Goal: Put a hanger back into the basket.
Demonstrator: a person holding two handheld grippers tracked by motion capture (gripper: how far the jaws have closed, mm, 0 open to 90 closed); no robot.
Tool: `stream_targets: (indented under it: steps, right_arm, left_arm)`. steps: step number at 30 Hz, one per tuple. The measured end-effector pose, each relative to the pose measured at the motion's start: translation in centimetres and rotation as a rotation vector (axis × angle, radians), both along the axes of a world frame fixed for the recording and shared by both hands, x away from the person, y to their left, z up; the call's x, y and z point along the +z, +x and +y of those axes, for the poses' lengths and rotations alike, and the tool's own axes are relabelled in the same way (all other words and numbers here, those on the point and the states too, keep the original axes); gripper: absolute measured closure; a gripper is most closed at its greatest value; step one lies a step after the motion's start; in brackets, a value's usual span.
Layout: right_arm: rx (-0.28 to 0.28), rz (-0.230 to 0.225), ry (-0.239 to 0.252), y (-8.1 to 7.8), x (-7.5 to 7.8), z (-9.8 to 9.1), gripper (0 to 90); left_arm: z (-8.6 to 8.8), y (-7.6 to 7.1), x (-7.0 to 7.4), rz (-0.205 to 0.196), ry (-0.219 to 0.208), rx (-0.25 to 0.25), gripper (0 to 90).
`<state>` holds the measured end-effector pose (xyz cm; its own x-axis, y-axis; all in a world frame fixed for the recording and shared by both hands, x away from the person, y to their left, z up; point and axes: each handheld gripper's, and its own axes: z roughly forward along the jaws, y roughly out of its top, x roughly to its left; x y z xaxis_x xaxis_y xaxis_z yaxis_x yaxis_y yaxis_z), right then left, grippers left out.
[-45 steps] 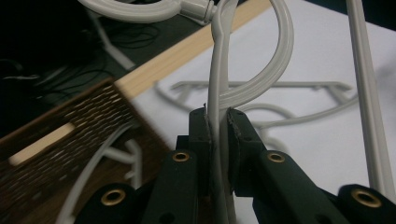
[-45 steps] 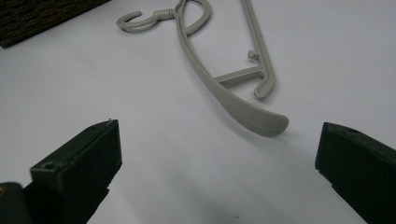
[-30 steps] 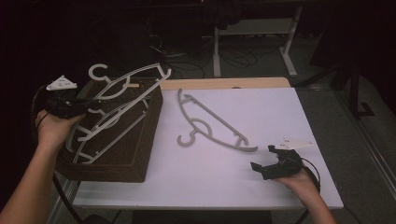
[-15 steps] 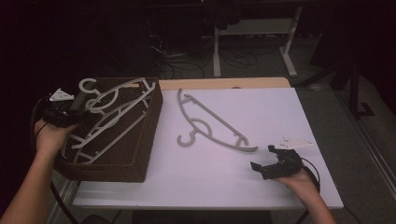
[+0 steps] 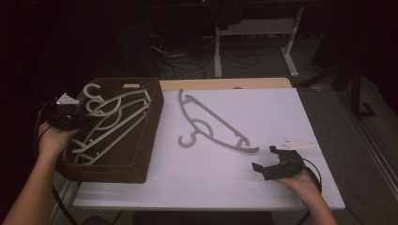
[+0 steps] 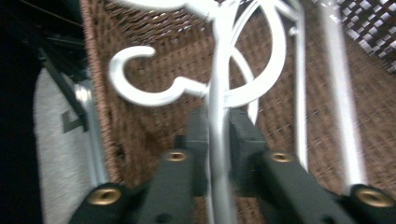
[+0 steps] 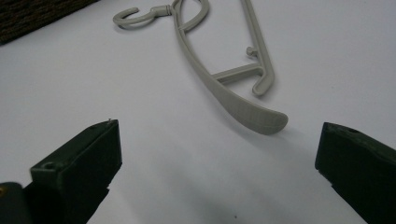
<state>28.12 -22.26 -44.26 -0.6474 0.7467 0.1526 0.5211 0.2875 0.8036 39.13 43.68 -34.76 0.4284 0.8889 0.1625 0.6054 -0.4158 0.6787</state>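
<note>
Lowered since before, the top hanger now lies in the basket on others; left tongs, just opening, loosely straddle it; right tongs spread beside the basket, near a tabletop hanger.

Pale grey plastic hanger down in the brown wicker basket at the table's left end, hook curled toward the basket's far left corner, thin bar running between the left gripper's jaws, which have just been opening. Resting slantwise on other pale hangers of the same kind, arms reaching toward the basket's near end. One more grey hanger flat on the white tabletop just right of the basket, hook toward the basket, long arm slanting toward the right gripper.
</note>
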Motion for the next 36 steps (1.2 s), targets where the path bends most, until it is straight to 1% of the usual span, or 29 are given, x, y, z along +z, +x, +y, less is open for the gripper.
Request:
stream_targets:
  steps: [1, 2, 4, 5, 7, 8, 9, 10, 11, 12, 13, 15, 19, 20, 21, 25, 31, 32, 33, 34, 35, 36]
  right_arm:
    - [0.0, 0.0, 0.001, 0.0, 0.0, 0.0, 0.3]
    - [0.0, -0.001, 0.0, 0.0, 0.0, 0.0, 0.3]
    - [0.0, -0.002, 0.002, 0.0, 0.0, 0.0, 0.3]
    - [-0.001, -0.001, 0.002, 0.0, 0.0, 0.0, 0.3]
    - [-0.001, 0.0, 0.002, 0.0, 0.0, 0.0, 0.3]
    - [-0.001, 0.0, 0.002, 0.0, 0.0, 0.0, 0.3]
    - [-0.001, -0.002, 0.003, 0.0, 0.0, 0.0, 0.3]
    - [-0.001, -0.002, 0.003, 0.0, 0.0, 0.0, 0.3]
    - [0.0, -0.001, 0.002, 0.0, 0.0, 0.0, 0.3]
    - [0.001, -0.001, 0.001, 0.0, 0.0, 0.0, 0.3]
    - [0.001, -0.001, 0.0, 0.0, 0.0, 0.0, 0.3]
    - [0.001, -0.001, 0.0, 0.0, 0.0, 0.0, 0.3]
    - [0.001, -0.002, -0.001, 0.0, 0.0, 0.0, 0.3]
    - [0.0, -0.003, 0.0, 0.0, 0.1, 0.0, 0.3]
    - [-0.001, -0.003, 0.002, 0.0, 0.1, 0.0, 0.3]
    - [0.0, 0.0, 0.0, 0.0, 0.0, -0.1, 0.3]
    - [0.005, -0.001, -0.001, 0.0, 0.1, 0.0, 0.4]
    - [0.006, -0.002, -0.001, 0.0, 0.1, 0.0, 0.3]
    - [0.005, -0.003, 0.0, 0.0, 0.1, 0.0, 0.4]
    - [0.005, -0.003, 0.0, 0.0, 0.1, 0.0, 0.4]
    - [0.004, -0.004, 0.001, 0.0, 0.1, -0.1, 0.4]
    - [0.004, -0.003, 0.002, 0.0, 0.1, -0.1, 0.4]
  left_arm:
    - [0.0, 0.0, 0.0, -0.002, -0.016, 0.001, 64.2]
    - [0.0, 0.0, 0.0, -0.007, -0.016, 0.002, 61.0]
    - [0.0, 0.0, 0.1, -0.012, -0.018, 0.002, 57.3]
    - [-0.1, 0.0, 0.2, -0.016, -0.039, 0.0, 54.7]
    - [-0.2, -0.1, 0.5, -0.027, -0.057, -0.004, 50.9]
    - [-0.2, -0.1, 0.5, -0.027, -0.057, -0.004, 48.6]
    - [-0.5, -0.2, 0.9, -0.033, -0.093, -0.01, 45.6]
    - [-0.5, -0.2, 0.9, -0.033, -0.093, -0.01, 44.1]
    - [-0.9, -0.4, 1.3, -0.047, -0.128, -0.022, 40.9]
    - [-0.9, -0.4, 1.3, -0.047, -0.128, -0.022, 39.2]
    - [-1.5, -0.6, 1.8, -0.053, -0.169, -0.039, 38.2]
    - [-2.3, -0.8, 2.3, -0.058, -0.212, -0.06, 35.8]
    - [-4.2, -1.2, 3.2, -0.065, -0.285, -0.114, 31.9]
    - [-4.2, -1.2, 3.2, -0.065, -0.285, -0.114, 31.3]
    - [-5.4, -1.3, 3.7, -0.074, -0.313, -0.138, 29.5]
    - [-8.2, -1.7, 4.6, -0.085, -0.343, -0.187, 28.5]
    - [-13.0, -2.1, 5.4, -0.091, -0.358, -0.272, 28.6]
    - [-13.0, -2.1, 5.4, -0.091, -0.358, -0.272, 28.8]
    - [-14.6, -2.1, 5.6, -0.091, -0.365, -0.306, 29.3]
    - [-14.6, -2.1, 5.6, -0.091, -0.365, -0.306, 29.8]
    - [-16.1, -2.1, 5.7, -0.09, -0.376, -0.331, 30.3]
    - [-16.9, -2.1, 5.7, -0.089, -0.375, -0.343, 31.5]
